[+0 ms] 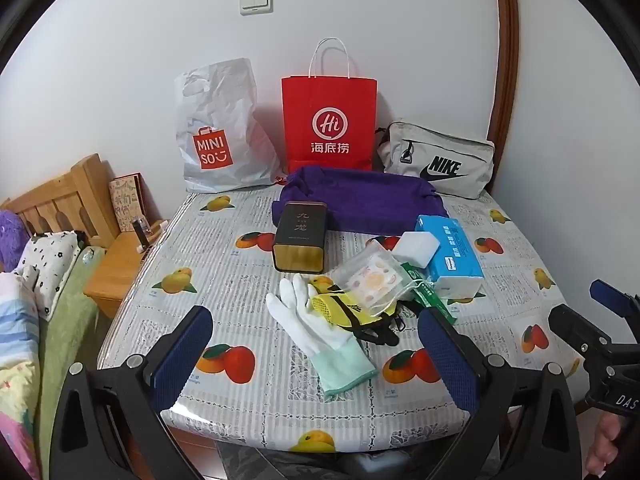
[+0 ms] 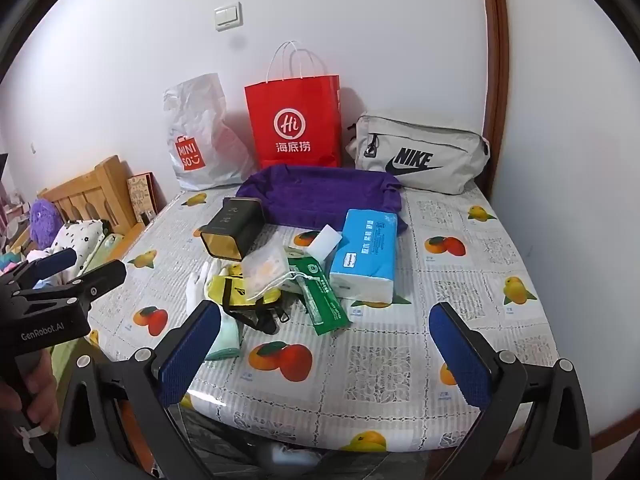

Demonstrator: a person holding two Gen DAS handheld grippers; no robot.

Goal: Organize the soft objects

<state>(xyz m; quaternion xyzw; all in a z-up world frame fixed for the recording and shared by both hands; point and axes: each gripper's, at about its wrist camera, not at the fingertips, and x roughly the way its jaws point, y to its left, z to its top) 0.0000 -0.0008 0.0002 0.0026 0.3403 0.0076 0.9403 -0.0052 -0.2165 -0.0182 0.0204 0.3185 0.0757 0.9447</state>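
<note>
On the fruit-print table (image 1: 248, 280), the white glove (image 1: 316, 320) lies at the pile's seven o'clock, touching the yellow pouch (image 1: 344, 310); the blue tissue pack (image 2: 366, 256) sits at two o'clock, the purple cloth (image 1: 360, 200) at twelve. Left gripper (image 1: 316, 360) and right gripper (image 2: 326, 352) both hover spread wide, grasping nothing.

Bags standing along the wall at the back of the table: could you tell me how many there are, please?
3: a white plastic bag on the left, a red paper bag in the middle, a grey zip bag on the right. None seems hidden.
</note>
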